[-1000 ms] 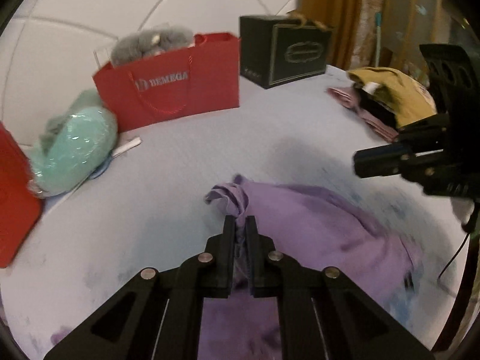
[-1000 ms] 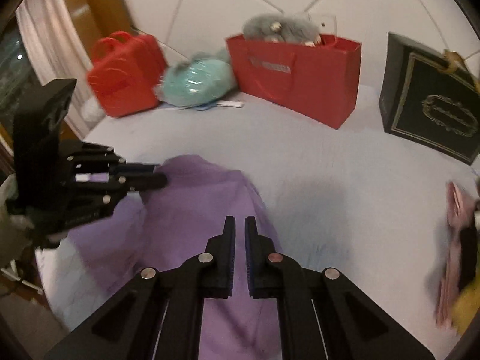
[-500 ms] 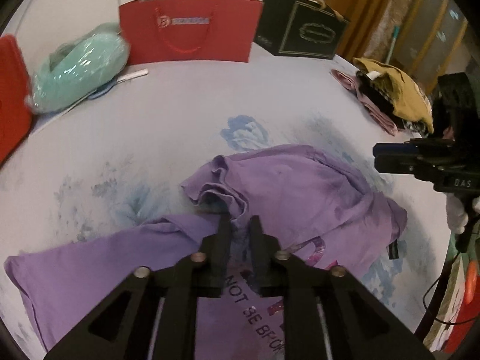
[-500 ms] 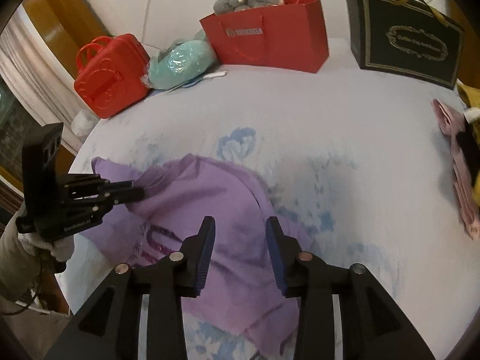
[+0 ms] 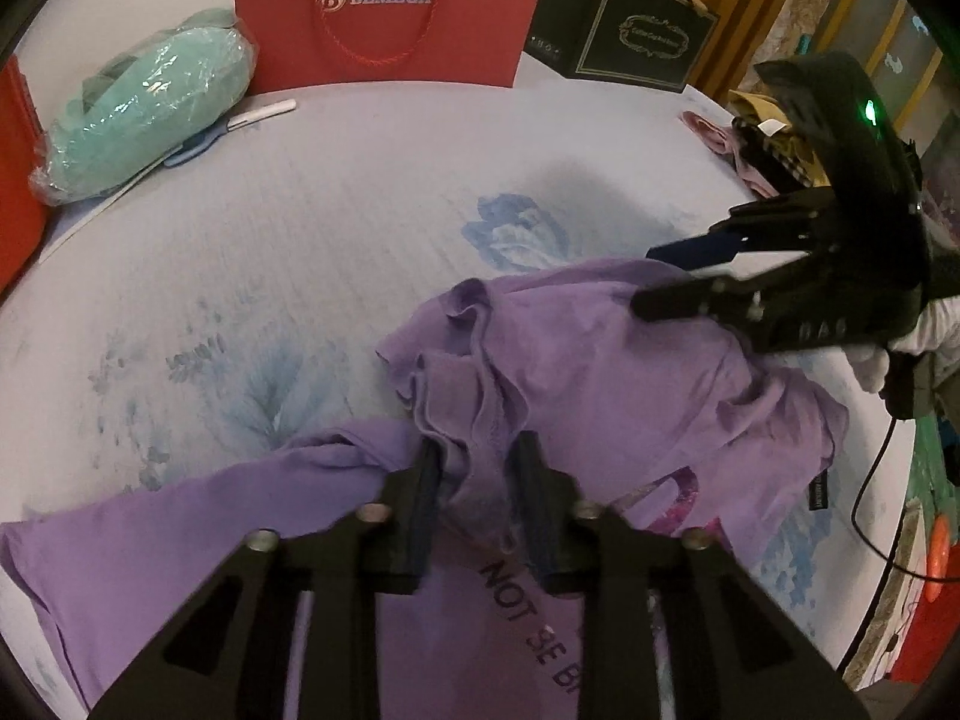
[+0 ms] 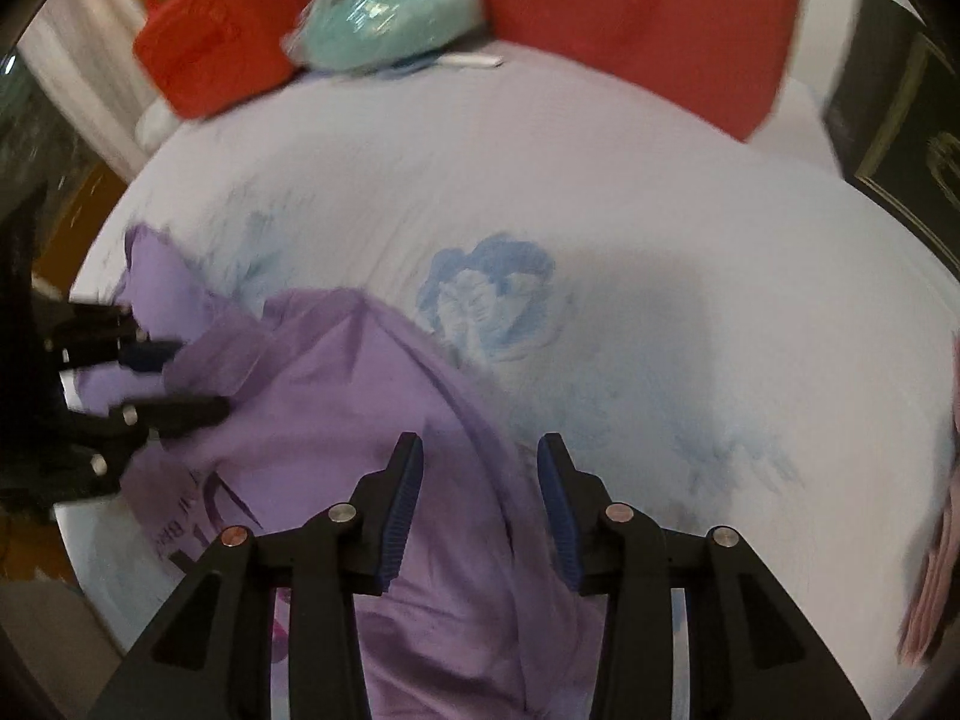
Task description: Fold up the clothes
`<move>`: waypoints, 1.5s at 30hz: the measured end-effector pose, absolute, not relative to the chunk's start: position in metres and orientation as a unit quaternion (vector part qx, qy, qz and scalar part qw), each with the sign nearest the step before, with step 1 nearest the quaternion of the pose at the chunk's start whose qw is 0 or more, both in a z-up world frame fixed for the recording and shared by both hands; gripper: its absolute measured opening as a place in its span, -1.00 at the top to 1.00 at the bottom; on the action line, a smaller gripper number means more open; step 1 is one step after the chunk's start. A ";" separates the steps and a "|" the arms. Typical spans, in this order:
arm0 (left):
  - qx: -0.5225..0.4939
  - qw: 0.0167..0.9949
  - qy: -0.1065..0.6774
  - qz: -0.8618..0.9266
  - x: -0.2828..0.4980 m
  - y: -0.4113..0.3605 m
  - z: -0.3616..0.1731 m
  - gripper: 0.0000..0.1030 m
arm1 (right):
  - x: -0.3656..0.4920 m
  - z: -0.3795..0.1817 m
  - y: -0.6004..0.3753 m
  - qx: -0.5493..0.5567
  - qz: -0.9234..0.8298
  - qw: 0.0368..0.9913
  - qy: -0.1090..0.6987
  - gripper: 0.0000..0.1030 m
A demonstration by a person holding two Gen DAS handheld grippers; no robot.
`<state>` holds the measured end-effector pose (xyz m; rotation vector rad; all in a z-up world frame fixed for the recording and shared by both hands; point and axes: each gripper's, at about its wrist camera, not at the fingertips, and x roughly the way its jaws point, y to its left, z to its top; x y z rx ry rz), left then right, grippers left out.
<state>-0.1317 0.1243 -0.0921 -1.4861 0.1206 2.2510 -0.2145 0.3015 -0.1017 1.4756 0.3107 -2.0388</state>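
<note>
Left hand-held gripper [image 5: 474, 450]: fingers parted by a moderate gap, a bunched ridge of the crumpled purple cotton T-shirt [image 5: 600, 372] lying between them. Fabric touches or nearly touches both pads; the fingers are not pressed together on it.

Right hand-held gripper [image 6: 480, 450]: fingers spread wide, nothing clamped. It hovers over the right-hand edge of the same T-shirt; whether the tips touch the cloth cannot be told. In the left wrist view this gripper [image 5: 648, 279] enters from the right, its tips over the far edge of the shirt, held by a hand in a white glove [image 5: 870, 360].

The T-shirt lies rumpled on the white bed sheet with blue floral print [image 5: 300, 228], one part stretched out flat to the left, the middle gathered into folds. Dark printed lettering shows on the near part.

At the head of the bed: a red paper shopping bag marked BEMEGA [image 5: 384, 18], a black gift bag with gold trim [image 5: 624, 30] just beside it, a mint-green bundle in clear plastic wrap [image 5: 150, 114], and a red handbag [image 6: 222, 24]. A pile of pink and mustard clothes [image 5: 750, 138] sits at the right edge of the bed, well apart from the T-shirt.
</note>
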 end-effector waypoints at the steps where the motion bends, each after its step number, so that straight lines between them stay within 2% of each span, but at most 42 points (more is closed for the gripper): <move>1: -0.539 0.216 0.044 0.813 -0.134 0.124 -0.093 0.81 | -0.214 -0.106 0.296 0.555 -0.765 0.298 0.137 0.32; 2: -0.538 0.214 0.049 0.814 -0.139 0.126 -0.093 0.85 | -0.213 -0.109 0.292 0.552 -0.765 0.293 0.155 0.63; 3: -0.536 0.211 0.055 0.816 -0.144 0.128 -0.092 0.85 | -0.215 -0.105 0.292 0.546 -0.771 0.287 0.160 0.85; 4: -0.534 0.209 0.061 0.817 -0.148 0.130 -0.091 0.86 | -0.217 -0.098 0.295 0.537 -0.780 0.281 0.156 0.95; 8: -0.481 0.201 0.081 0.849 -0.175 0.141 -0.060 0.87 | -0.224 -0.065 0.312 0.494 -0.819 0.258 0.135 0.95; 12: -0.387 0.212 0.103 0.891 -0.153 0.139 -0.017 0.85 | -0.166 -0.003 0.344 0.397 -0.862 0.297 0.104 0.95; 14: -0.366 0.225 0.119 0.895 -0.121 0.128 -0.019 0.73 | -0.131 0.002 0.352 0.388 -0.862 0.310 0.106 0.95; 15: -0.368 0.229 0.126 0.893 -0.106 0.123 -0.024 0.60 | -0.113 -0.001 0.356 0.395 -0.858 0.309 0.110 0.95; 16: -0.390 0.236 0.130 0.881 -0.095 0.117 -0.036 0.18 | -0.100 -0.009 0.359 0.411 -0.852 0.304 0.113 0.92; 17: -0.414 0.237 0.128 0.870 -0.088 0.110 -0.049 0.01 | -0.090 -0.019 0.363 0.434 -0.845 0.294 0.107 0.86; 20: -0.482 0.238 0.115 0.835 -0.071 0.089 -0.083 0.01 | -0.070 -0.044 0.377 0.496 -0.825 0.265 0.068 0.86; 22: -0.496 0.234 0.095 0.831 -0.068 0.077 -0.085 0.01 | -0.066 -0.046 0.384 0.503 -0.828 0.245 0.036 0.86; 28: -0.480 0.222 0.026 0.848 -0.084 0.052 -0.053 -0.01 | -0.085 -0.026 0.374 0.491 -0.842 0.221 -0.011 0.74; 30: -0.481 0.225 0.013 0.847 -0.091 0.052 -0.051 -0.04 | -0.093 -0.022 0.365 0.491 -0.839 0.233 -0.026 0.54; 31: -0.482 0.227 0.007 0.846 -0.095 0.052 -0.050 -0.06 | -0.096 -0.022 0.361 0.491 -0.836 0.242 -0.030 0.37; 32: -0.487 0.230 0.007 0.843 -0.098 0.054 -0.052 -0.06 | -0.101 -0.021 0.353 0.492 -0.834 0.249 -0.025 0.23; 37: -0.519 0.258 0.020 0.814 -0.106 0.070 -0.069 -0.06 | -0.131 -0.028 0.317 0.505 -0.816 0.282 0.009 0.22; 45: -0.538 0.257 0.050 0.801 -0.117 0.086 -0.087 -0.06 | -0.179 -0.052 0.284 0.542 -0.776 0.319 0.056 0.04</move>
